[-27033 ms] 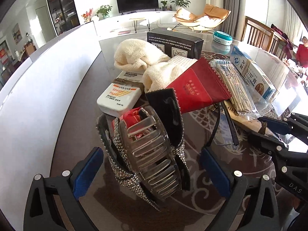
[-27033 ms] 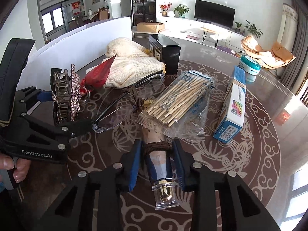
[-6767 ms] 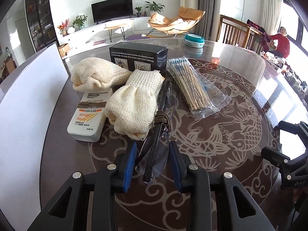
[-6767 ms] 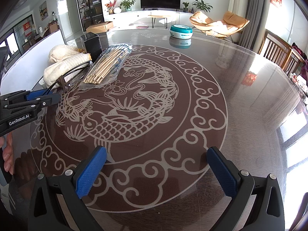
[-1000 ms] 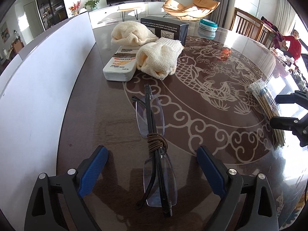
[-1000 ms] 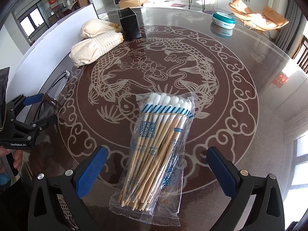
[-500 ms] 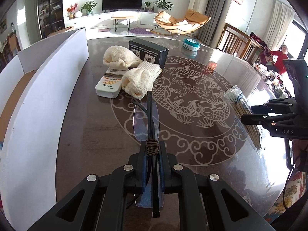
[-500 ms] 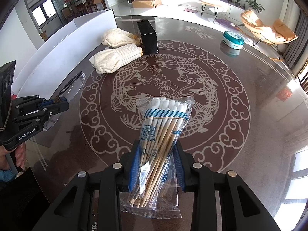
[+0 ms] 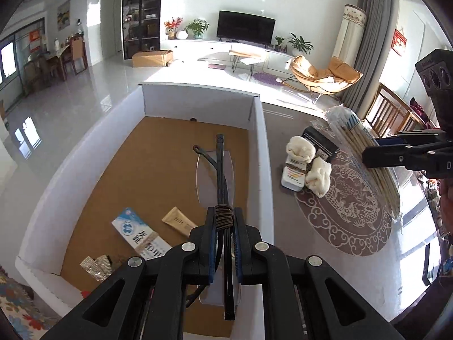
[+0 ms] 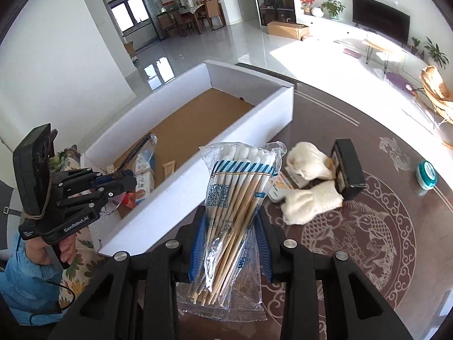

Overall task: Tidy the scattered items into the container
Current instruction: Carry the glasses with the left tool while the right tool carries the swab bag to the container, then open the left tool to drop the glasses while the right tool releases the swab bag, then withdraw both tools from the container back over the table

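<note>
My left gripper (image 9: 224, 226) is shut on folded rimless glasses (image 9: 220, 170) bound with a brown band, held in the air over the white box (image 9: 260, 153) with its brown floor. My right gripper (image 10: 230, 226) is shut on a clear packet of cotton swabs (image 10: 235, 198), raised above the table just right of the box (image 10: 198, 187). In the right wrist view the left gripper (image 10: 124, 182) hangs over the box's near end. The swab packet (image 9: 365, 153) shows in the left wrist view too, at the right.
Inside the box lie a blue-and-white carton (image 9: 141, 235), a tan sachet (image 9: 178, 221) and a sparkly hair clip (image 9: 94, 266). On the patterned table remain two cream knit gloves (image 10: 308, 201), a white sunscreen pack (image 9: 294, 175), a black box (image 10: 348, 167) and a teal tin (image 10: 426, 171).
Both grippers closed on their items on the table, then lifted them. The left one carried the glasses over the box; the right one raised the swabs and swung toward the box.
</note>
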The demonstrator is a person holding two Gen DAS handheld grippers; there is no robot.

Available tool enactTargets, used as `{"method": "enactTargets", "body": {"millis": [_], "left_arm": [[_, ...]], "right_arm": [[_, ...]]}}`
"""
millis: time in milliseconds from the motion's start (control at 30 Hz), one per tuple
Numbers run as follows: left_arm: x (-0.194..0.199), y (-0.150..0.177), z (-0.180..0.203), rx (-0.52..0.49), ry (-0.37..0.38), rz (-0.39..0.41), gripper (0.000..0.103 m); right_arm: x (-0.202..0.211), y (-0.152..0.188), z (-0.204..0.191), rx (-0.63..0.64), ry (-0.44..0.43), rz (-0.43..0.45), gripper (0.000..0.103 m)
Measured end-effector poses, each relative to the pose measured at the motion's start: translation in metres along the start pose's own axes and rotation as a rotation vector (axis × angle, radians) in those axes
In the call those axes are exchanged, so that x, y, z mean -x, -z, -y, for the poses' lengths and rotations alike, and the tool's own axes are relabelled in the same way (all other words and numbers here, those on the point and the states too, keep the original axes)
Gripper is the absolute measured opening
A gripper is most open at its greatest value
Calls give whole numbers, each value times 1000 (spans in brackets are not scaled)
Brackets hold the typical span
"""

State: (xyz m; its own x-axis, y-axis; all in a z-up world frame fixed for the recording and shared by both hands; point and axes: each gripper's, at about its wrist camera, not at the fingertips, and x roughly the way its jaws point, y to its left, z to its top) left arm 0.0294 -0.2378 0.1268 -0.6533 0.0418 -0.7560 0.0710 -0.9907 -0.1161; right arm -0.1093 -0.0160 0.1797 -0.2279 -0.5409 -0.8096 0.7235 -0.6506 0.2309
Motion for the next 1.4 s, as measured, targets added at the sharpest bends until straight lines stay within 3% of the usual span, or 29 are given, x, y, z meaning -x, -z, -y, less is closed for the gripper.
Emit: {"method": "enactTargets", "body": {"millis": [100,200,400,500,533,567,600,633,667,733,867,1000,1167,1267,1400], "left_arm": [[-3,0,-50,72,-69,-28,10],[-16,0,-81,105,-127,-67,10],[-55,21,-105,128,-154,-174,11],[-67,28,-113,156,-166,-208,16],[-68,29,-116,167,-174,-211,22],[-68,29,-118,179,-176,-207,37],[-66,28,-118,190,-182,-195,47],[-61,27,-118,200,-190,-174,64],[-55,26,-117,205,-196,-147,70],[-44,22,-110,207,-191,-108,71],[-19,11,-81,188,-152,-38,71],[5,-4,-30,114,-83,45,72],[15,-2,60,2,66,94,91],[-8,14,117,-87,153,26,91],[-59,57,176,-204,153,-83,91]], "right_arm": [[-39,-42,-50,45,-82,-55,34],[-88,-63,-96,96,-105,-119,34],[-168,-47,-119,81,-87,-237,34],[-183,-34,-112,30,-105,-271,42],[-184,-33,-110,18,-100,-269,55],[-181,-31,-107,20,-94,-256,69],[-176,-32,-106,33,-92,-238,72],[-170,-33,-106,49,-93,-219,74],[-161,-35,-104,61,-93,-196,74],[-144,-38,-96,56,-92,-138,75],[-103,-50,-69,-3,-70,13,78],[-48,-59,-34,-63,7,184,81],[22,-45,29,-159,171,366,95],[41,-14,79,-239,250,390,97],[32,80,148,-324,439,344,98]]}}
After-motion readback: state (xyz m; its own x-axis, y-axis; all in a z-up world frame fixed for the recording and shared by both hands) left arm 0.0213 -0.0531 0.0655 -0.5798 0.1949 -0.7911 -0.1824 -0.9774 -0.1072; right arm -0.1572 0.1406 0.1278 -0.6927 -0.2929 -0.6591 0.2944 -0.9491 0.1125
